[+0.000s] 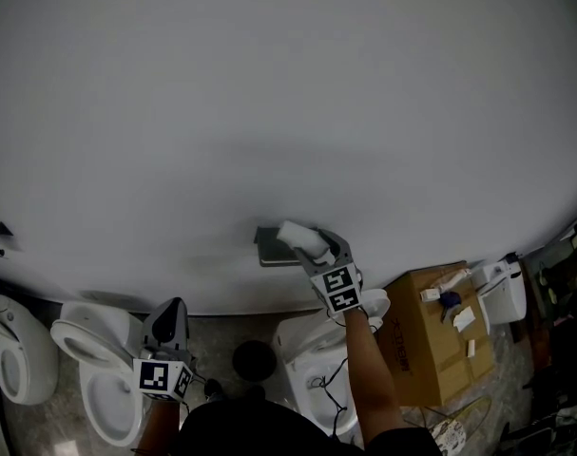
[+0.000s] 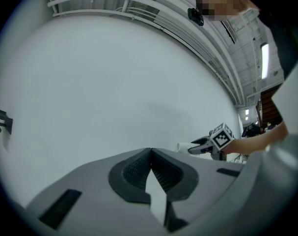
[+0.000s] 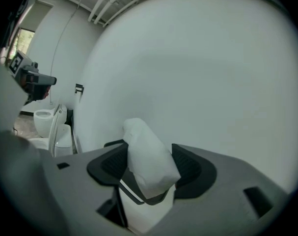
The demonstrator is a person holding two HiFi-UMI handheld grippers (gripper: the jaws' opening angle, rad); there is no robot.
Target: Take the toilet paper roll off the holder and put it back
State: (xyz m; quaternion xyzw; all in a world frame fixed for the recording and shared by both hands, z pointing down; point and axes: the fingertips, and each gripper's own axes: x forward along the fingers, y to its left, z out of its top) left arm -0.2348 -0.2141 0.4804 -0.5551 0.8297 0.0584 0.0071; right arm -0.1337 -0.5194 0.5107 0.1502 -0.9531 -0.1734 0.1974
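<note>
Right tongs (image 3: 149, 150) are clamped on the toilet paper roll (image 1: 299, 237) at the wall holder (image 1: 267, 247). Left tongs (image 2: 150, 154) are together and empty. Risk: the soft roll deforms under pressure, slips, and misses the holder.

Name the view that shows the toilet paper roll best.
Right gripper view: the toilet paper roll sits close up, pinched between the jaws. Head view shows it small at the right gripper's tip, by the holder. Left gripper view shows only a distant white end.

The toilet paper roll (image 1: 302, 238) is white, the cardboard box (image 1: 429, 350) brown.
</note>
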